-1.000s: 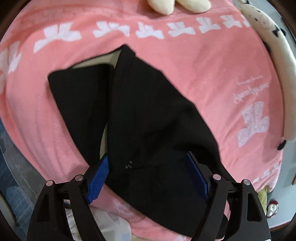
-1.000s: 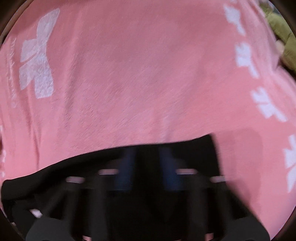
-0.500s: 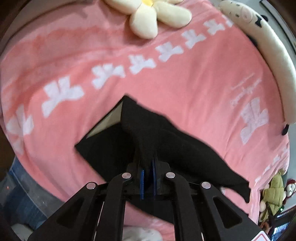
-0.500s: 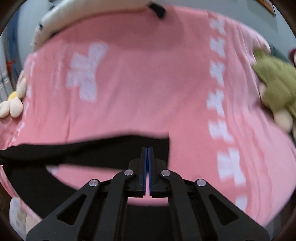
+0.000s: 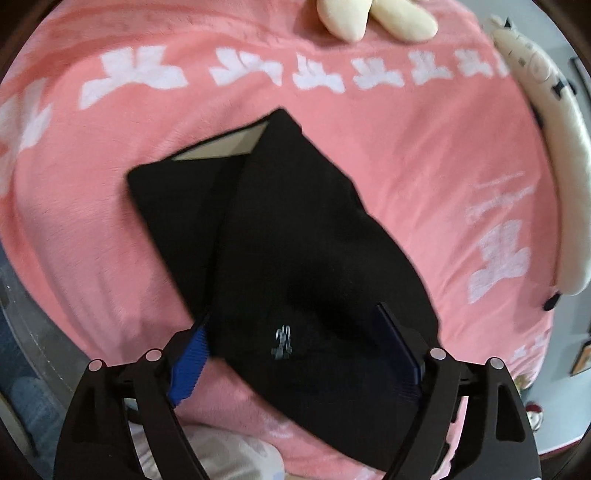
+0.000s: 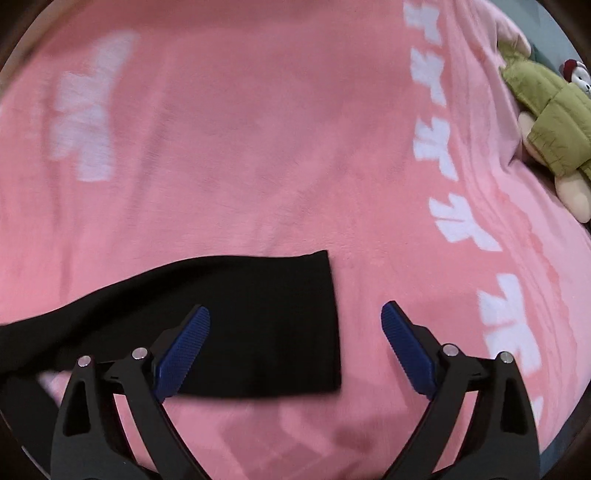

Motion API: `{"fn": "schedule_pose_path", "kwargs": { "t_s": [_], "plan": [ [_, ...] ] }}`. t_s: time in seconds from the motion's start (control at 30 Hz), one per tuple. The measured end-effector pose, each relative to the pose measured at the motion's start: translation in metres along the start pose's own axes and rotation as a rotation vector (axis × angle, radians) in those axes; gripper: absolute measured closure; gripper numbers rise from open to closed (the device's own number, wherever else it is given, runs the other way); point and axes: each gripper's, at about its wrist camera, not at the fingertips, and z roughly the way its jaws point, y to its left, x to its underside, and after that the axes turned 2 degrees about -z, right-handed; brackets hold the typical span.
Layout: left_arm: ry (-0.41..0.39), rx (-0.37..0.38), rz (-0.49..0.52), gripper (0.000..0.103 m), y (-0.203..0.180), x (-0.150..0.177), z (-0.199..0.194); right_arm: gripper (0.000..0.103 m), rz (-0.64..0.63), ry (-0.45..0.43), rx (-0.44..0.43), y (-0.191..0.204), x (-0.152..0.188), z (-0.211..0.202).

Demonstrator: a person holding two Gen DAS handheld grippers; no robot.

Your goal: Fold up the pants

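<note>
The black pants [image 5: 295, 240] lie on the pink blanket [image 5: 424, 155], the waist end with its pale lining farthest from me. My left gripper [image 5: 295, 354] hovers low over the near part, its jaws opening wide. Fabric with a small white logo lies between the blue pads [image 5: 188, 362], which do not press on it. In the right wrist view the black leg end [image 6: 258, 325] lies flat, its hem between the spread pads [image 6: 406, 350]. The jaws of my right gripper [image 6: 295, 347] are opening too and hold nothing.
A cream flower plush [image 5: 369, 18] rests at the blanket's far edge, and a long white plush pillow [image 5: 554, 184] lines its right side. A plush toy in a green jacket [image 6: 546, 122] lies at the right. The bed edge and floor [image 5: 22, 350] show at the lower left.
Half a second ago both grippers were shut on black fabric held off the bed. Both now stand wide apart and lower, and the pants lie flat on the blanket.
</note>
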Motion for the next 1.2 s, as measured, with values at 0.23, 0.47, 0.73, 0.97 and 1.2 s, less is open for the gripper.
{"fn": "schedule_pose_path", "kwargs": {
  "t_s": [0.23,0.47,0.73,0.97,1.2],
  "plan": [
    [-0.007,-0.083,0.060,0.082,-0.013,-0.022,0.031,0.093,0.051,-0.069,-0.177,0.012,-0.015,0.009],
    [-0.057,-0.018,0.195,0.100,-0.043,-0.038,-0.028,0.093,-0.198,-0.432,-0.310,-0.002,0.036,-0.180],
    [0.023,-0.090,0.179,0.076,0.012,-0.011,-0.028,0.074,-0.052,-0.174,0.064,-0.100,0.179,-0.170],
    [0.028,0.247,-0.089,0.020,0.018,0.032,-0.062,0.050,0.236,-0.249,-0.233,-0.077,0.230,-0.217],
    [0.123,0.368,-0.267,0.020,-0.010,0.036,-0.003,0.041,0.367,-0.127,-0.421,-0.020,0.230,-0.195]
  ]
}}
